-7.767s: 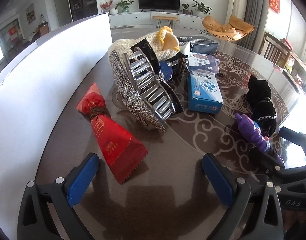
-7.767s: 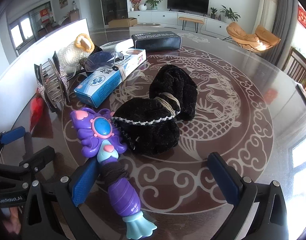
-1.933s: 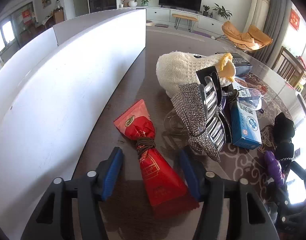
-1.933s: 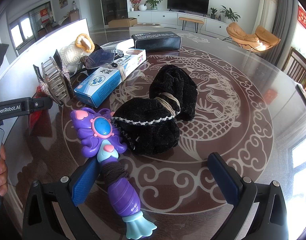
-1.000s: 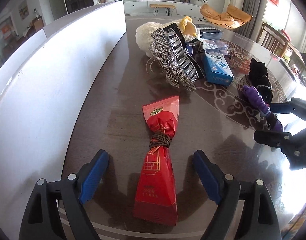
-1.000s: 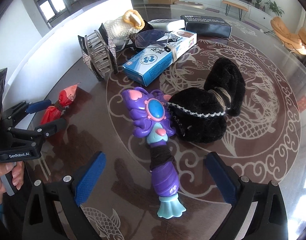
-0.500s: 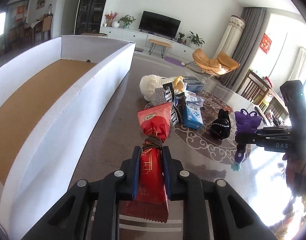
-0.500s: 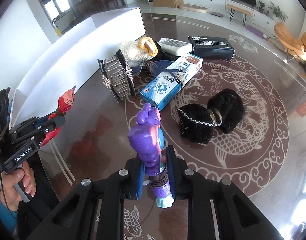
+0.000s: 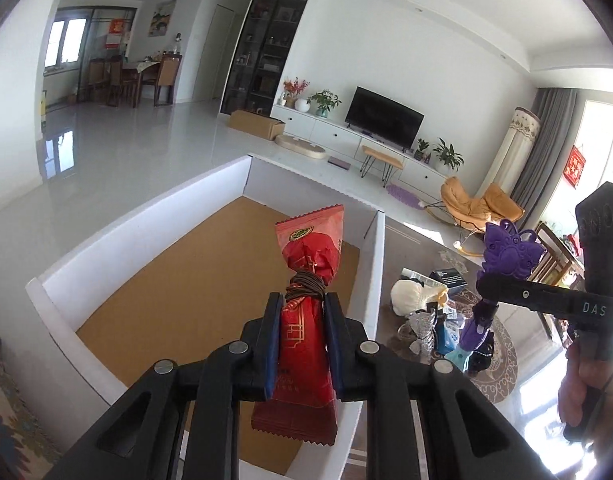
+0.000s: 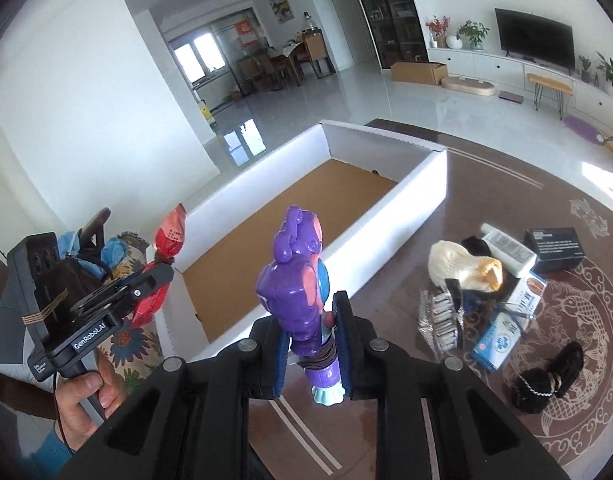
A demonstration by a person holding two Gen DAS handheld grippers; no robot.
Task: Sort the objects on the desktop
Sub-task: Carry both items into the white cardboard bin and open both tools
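Red snack packet [image 9: 304, 340] first, in the left wrist view: clamped upright between the blue pads of the left gripper [image 9: 299, 344], jaws closed on its lower half just under the brown elastic band [image 9: 306, 284] tied round its waist. Hangs in the air above the near corner of the white box [image 9: 146, 216], brown cardboard floor bare as far as visible. Off to the right, the right gripper [image 9: 518, 290] with the purple toy wand [image 9: 508, 254] standing up out of it, a hand [image 9: 582, 388] on the grip below. Beyond, down on the tabletop [image 9: 406, 252], the rest of the pile, small and crowded — cream knitted pouch [image 9: 410, 298], sparkly hair claw [image 9: 422, 326], blue carton [image 9: 450, 336].

Right wrist view next: purple toy wand [image 10: 298, 292] pinched at its handle, right gripper [image 10: 312, 348] jaws shut on it, winged head tilted toward the box. White box [image 10: 386, 148] ahead and to the left, nothing seen inside. At far left the left gripper [image 10: 146, 284] gripping the red snack packet [image 10: 168, 240], a hand [image 10: 80, 396] beneath. On the tabletop [image 10: 506, 184] to the right, well apart from the box: cream knitted pouch [image 10: 462, 266], silver hair claw [image 10: 440, 320], blue carton [image 10: 506, 330] with clear glasses lying on it, white tube [image 10: 506, 248], black case [image 10: 556, 248], black velvet bundle [image 10: 546, 380].

Judged from this: barely begun — two items lifted, none yet dropped in, at least six left to fetch.
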